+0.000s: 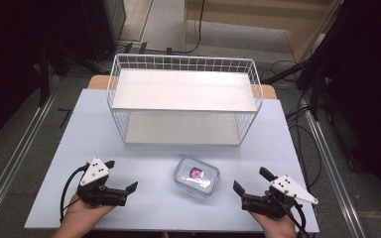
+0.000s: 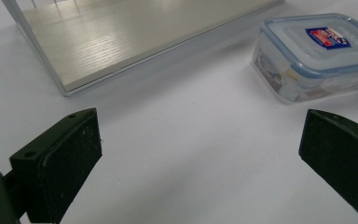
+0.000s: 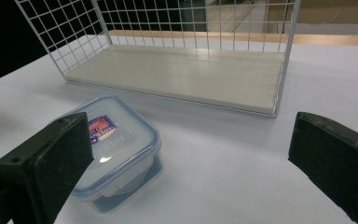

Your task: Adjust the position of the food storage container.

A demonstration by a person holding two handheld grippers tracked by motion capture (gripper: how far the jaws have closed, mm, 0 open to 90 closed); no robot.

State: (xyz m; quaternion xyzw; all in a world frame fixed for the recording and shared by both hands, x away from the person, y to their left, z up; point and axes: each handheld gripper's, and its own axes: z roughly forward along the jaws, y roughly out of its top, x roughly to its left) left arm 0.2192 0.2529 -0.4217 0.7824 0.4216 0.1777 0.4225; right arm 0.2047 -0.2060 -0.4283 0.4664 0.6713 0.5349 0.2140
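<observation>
Container: the clear plastic food container (image 1: 196, 176) with a blue-rimmed snap lid sits on the pale table (image 1: 104, 134), between your two grippers and a little ahead of them, touched by neither.
Container's lie: it rests flat on its base, lid up; the red and blue label (image 1: 196, 173) faces the ceiling.
Long axis: the box is close to square with rounded corners, so no long side stands out; in the high view it sits slightly turned, its edges not square to the table's front edge.
Left gripper: your left gripper (image 1: 124, 175) lies low over the table at the near left, its jaws spread wide with bare tabletop between them; it holds nothing. In the left gripper view (image 2: 200, 163) the container (image 2: 314, 58) is ahead and off to the right, beyond the right jaw.
Right gripper: your right gripper (image 1: 252, 181) rests at the near right, jaws just as wide apart and holding nothing. In the right gripper view (image 3: 186, 163) the container (image 3: 116, 149) lies just ahead of the left jaw, partly behind it.
Rack: a white wire two-tier rack (image 1: 183, 99) with pale wooden shelves stands behind the container, its open front facing you.
In the way: the table between each gripper and the container is bare; the rack's lower shelf (image 1: 181, 129) is empty behind it.
Surroundings: cables (image 1: 302, 134) trail on the floor to the right of the table.
</observation>
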